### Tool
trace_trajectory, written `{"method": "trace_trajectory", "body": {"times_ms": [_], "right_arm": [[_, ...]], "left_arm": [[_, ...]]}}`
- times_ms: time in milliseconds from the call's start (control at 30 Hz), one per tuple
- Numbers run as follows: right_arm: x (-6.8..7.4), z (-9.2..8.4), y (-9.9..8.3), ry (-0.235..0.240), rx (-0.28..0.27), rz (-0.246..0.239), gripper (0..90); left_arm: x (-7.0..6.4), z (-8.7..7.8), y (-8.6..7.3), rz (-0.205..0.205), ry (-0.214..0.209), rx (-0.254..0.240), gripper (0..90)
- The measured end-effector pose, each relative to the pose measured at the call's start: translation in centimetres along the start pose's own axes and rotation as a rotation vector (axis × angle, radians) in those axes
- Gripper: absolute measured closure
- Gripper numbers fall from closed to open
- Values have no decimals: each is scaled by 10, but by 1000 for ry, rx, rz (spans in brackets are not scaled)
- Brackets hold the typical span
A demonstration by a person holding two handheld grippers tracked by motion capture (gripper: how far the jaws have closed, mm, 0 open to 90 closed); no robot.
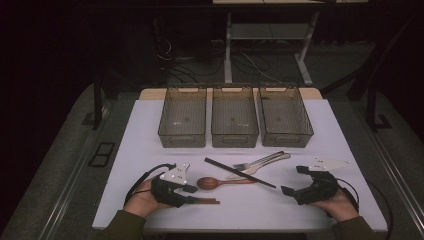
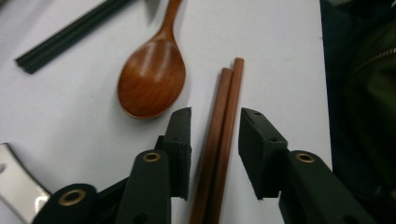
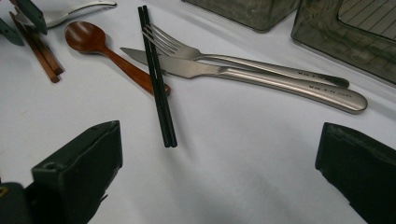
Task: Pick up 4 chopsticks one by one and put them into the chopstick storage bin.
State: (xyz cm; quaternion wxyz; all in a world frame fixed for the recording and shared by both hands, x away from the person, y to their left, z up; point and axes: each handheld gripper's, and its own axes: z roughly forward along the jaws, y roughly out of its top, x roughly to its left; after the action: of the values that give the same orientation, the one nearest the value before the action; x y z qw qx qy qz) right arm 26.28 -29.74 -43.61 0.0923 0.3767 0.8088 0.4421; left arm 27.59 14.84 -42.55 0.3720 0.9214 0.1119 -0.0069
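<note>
Left tongs (image 2: 215,135) sit released around the brown chopsticks (image 2: 223,126) at lower center; I'd center both sticks before squeezing. Right tongs (image 3: 219,172) gape wide.

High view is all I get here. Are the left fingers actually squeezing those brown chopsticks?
Observer: No. In the left gripper view the brown chopsticks lie between the left gripper's fingers, with a gap on each side.
Operator: And the shiny pieces in the middle?
Observer: The right gripper view shows a fork beside a knife; black chopsticks cross the knife's blade.
Operator: And the right fingers?
Observer: The right gripper's fingers stand wide apart, holding nothing.
</note>
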Motion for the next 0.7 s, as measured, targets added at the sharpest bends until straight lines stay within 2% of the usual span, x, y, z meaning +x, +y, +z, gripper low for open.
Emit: {"method": "trace_trajectory", "body": {"times_ms": [167, 367, 400, 533, 633, 700], "right_arm": [[0, 0, 0, 0, -1, 0, 6], [0, 0, 0, 1, 1, 1, 6], [0, 0, 0, 1, 1, 0, 6], [0, 1, 0, 0, 3, 0, 6], [0, 1, 0, 0, 5, -1, 6], [0, 2, 0, 1, 7, 0, 6]], "left_arm": [[5, -11, -2, -48, 51, -41, 593], [14, -24, -5, -115, 163, -45, 646], [17, -25, -6, -134, 191, -44, 646], [29, -30, -10, -199, 263, -38, 649], [37, -29, -11, -263, 289, -33, 621], [41, -27, -12, -288, 307, -23, 601]]}}
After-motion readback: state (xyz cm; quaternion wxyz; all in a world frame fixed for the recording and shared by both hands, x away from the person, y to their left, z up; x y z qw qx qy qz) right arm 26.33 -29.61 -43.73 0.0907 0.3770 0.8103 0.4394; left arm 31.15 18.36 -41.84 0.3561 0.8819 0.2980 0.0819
